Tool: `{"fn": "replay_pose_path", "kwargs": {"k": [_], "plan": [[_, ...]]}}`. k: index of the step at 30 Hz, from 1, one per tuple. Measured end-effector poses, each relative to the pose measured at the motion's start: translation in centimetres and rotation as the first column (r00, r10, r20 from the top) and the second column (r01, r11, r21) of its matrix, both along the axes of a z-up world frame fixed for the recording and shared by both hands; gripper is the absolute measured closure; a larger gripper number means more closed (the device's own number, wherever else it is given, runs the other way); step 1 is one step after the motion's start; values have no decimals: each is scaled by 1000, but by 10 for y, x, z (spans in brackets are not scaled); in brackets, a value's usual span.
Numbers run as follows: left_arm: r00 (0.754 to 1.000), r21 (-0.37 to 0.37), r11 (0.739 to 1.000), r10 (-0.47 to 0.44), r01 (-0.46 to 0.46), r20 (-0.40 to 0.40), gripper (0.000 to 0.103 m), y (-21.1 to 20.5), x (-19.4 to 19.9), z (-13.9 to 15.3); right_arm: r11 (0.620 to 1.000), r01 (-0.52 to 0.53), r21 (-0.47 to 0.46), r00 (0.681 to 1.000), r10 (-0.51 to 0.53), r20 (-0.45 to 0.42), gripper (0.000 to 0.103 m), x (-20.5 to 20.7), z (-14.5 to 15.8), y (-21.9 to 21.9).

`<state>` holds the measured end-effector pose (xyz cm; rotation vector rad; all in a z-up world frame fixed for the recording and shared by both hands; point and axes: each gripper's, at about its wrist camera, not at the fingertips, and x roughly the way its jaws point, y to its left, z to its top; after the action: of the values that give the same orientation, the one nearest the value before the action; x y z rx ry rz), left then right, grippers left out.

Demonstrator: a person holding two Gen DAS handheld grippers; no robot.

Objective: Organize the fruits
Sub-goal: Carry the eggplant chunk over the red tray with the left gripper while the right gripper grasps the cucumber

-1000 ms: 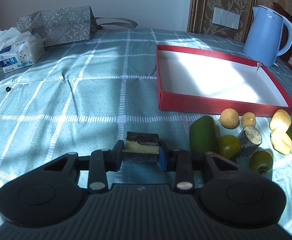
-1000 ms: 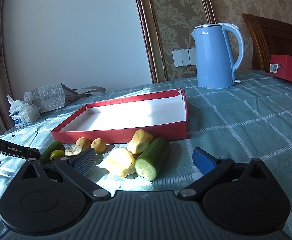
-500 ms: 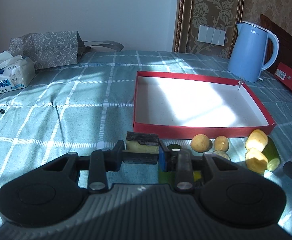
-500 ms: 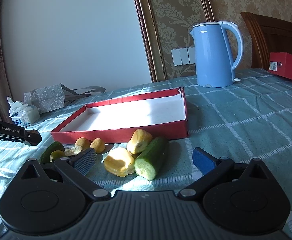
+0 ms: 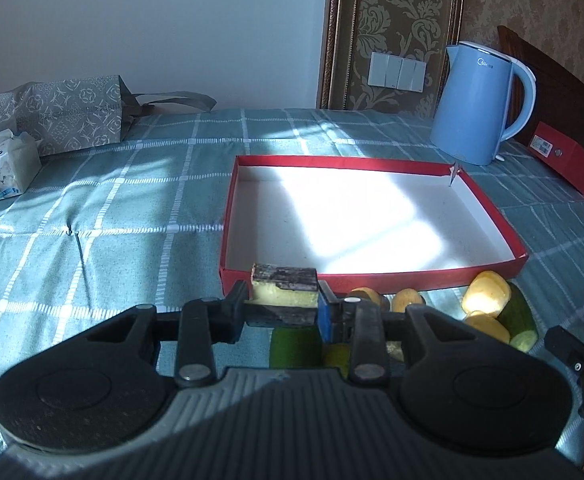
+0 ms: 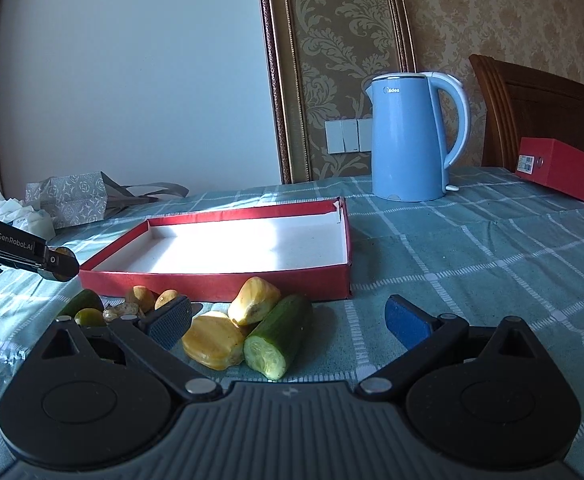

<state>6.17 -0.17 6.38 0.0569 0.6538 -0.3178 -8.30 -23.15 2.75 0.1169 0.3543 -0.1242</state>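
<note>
Left wrist view: left gripper (image 5: 283, 307) fingers clamped on a dark-skinned, yellow-fleshed fruit chunk (image 5: 284, 289), held above the table (image 5: 132, 200) at the near wall of the empty red tray (image 5: 371, 278).

Right wrist view: right gripper (image 6: 288, 320) fingers spread wide, gripping nothing; cucumber piece (image 6: 278, 336) and yellow fruit pieces (image 6: 214, 340) lie between them, before the tray.

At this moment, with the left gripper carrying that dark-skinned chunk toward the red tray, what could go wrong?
1. The left gripper pinches the chunk only by its ends, so it may slip out short of the red tray.
2. Carried too low, it might clip the tray's near wall.
3. The open right gripper sits close to the cucumber piece and could nudge it.
</note>
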Motion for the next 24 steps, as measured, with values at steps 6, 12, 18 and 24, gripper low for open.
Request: {"fn": "replay_pose_path", "kwargs": {"k": [6,12,18,24], "plan": [[1000,-7,1000,2,-2,4,72,-6,5,-1,999,14,-41,999,-16,-50,4,7,4,6],[1000,-11,1000,-7,7,-1,72,-4,3,-6,996,33,-78,995,-40,-92,24,17,10,14],[1000,-12,1000,-10,10,-9,72,-1,7,-10,995,60,-76,976,-75,-204,45,42,2,15],[1000,-29,1000,-8,7,-13,72,4,9,-13,994,97,-58,953,-110,-281,51,57,5,21]]}}
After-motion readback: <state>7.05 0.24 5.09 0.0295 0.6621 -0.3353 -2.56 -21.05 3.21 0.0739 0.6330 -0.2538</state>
